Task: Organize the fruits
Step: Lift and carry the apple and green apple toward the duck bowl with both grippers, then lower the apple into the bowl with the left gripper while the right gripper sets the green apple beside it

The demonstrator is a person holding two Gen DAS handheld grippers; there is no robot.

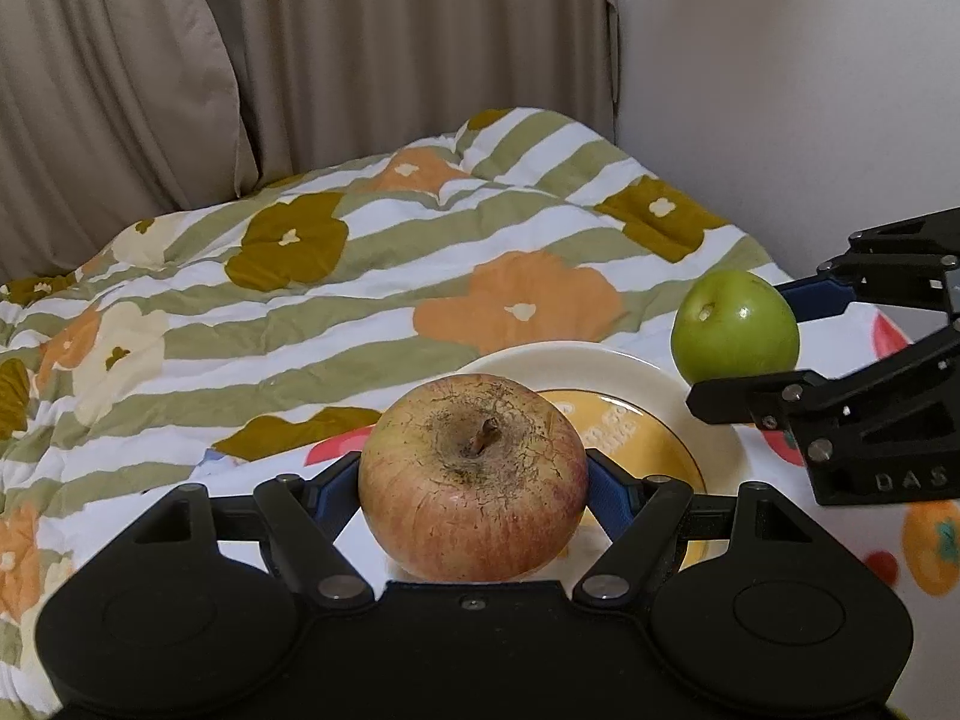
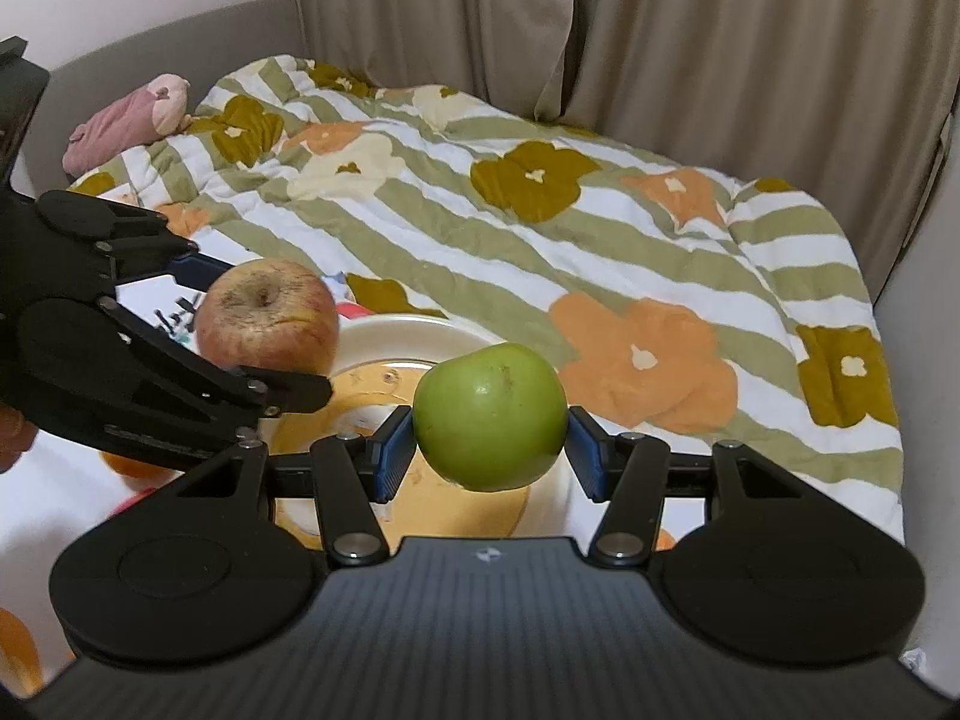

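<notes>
— Fruits first: where were they?

— A red apple (image 1: pixel 474 480) sat pinched between the blue pads of the left gripper (image 1: pixel 474 489), stem end up. A green apple (image 2: pixel 490 417) was clamped the same way in the right gripper (image 2: pixel 490 432). Both hung in the air above a cream plate (image 1: pixel 708 420) with a yellow centre.

— Were the two grippers near each other?

— Yes, side by side. From the left wrist the right gripper came in from the right edge, its near finger crossing over the plate's rim. From the right wrist the left gripper reached in from the left, its lower finger lying over the plate's left side.

— What lay around the plate?

— It rested on a white cloth (image 1: pixel 900 540) printed with fruit. Just behind it rose a rumpled quilt (image 1: pixel 336 312) with green stripes and orange, olive and cream flowers, its folds touching or nearly touching the far rim. A pink soft toy (image 2: pixel 126 120) lay at the quilt's far left corner against a grey headboard (image 2: pixel 180 30). Beige curtains (image 1: pixel 300 60) hung behind.

— Any open room?

— The plate's centre looked bare under the apples. The cloth left of the plate was open; on the far side the quilt crowded in.
</notes>
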